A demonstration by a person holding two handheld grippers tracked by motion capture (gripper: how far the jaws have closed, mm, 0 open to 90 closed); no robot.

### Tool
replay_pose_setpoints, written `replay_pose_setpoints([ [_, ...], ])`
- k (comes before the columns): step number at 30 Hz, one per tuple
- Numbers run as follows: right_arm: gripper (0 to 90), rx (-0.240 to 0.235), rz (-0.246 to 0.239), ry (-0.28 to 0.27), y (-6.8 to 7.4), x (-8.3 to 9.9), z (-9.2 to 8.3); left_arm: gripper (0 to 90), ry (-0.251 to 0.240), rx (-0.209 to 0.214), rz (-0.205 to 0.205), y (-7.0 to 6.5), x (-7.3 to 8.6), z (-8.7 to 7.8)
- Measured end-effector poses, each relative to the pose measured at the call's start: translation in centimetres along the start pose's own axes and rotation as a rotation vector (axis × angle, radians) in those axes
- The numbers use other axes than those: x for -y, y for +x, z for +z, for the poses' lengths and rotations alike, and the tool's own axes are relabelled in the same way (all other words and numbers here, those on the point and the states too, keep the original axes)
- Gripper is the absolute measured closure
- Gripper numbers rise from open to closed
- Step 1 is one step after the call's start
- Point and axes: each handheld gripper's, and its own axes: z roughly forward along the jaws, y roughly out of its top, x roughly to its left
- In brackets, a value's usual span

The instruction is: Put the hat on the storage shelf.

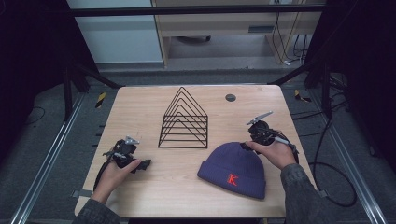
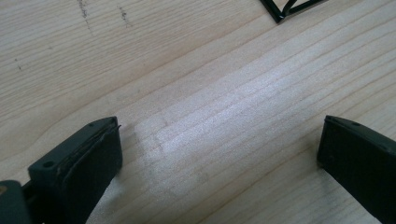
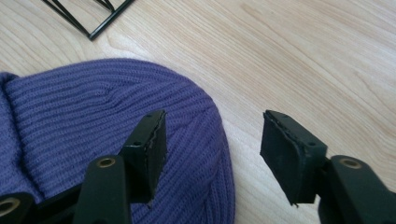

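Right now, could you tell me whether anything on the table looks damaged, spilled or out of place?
Nothing stands out: the purple beanie lies flat and intact, the black wire rack stands upright behind it, and the wooden table shows no spill.

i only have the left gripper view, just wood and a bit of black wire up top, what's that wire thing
Observer: It's a black wire rack of nested triangles, standing upright mid-table.
Operator: ok and where's the other gripper
Observer: The right gripper sits at the crown edge of a purple beanie, one jaw over the knit, the other over bare table.
Operator: has it got hold of the hat
Observer: No, its jaws stand apart, and the pads aren't pressing the fabric.
Operator: anything on the hat
Observer: A red letter K on the cuff, facing the person.
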Motion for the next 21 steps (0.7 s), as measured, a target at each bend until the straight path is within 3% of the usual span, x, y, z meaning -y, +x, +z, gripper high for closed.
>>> replay_pose_setpoints([
  [5, 46.8, 0.018, -0.01, 0.029, -0.2, 0.0, 0.9, 0.0, 0.0, 0.0, 0.0, 0.0, 0.0, 0.0],
  [10, 50.2, 0.002, 0.024, 0.025, -0.3, -0.1, 2.0, 0.0, -0.002, 0.0, 0.0, 0.0, 0.0, 0.0],
  [21, 49.8, -0.015, 0.04, 0.062, -0.1, 0.4, 3.9, 0.0, -0.003, 0.0, 0.004, 0.0, 0.0, 0.0],
])
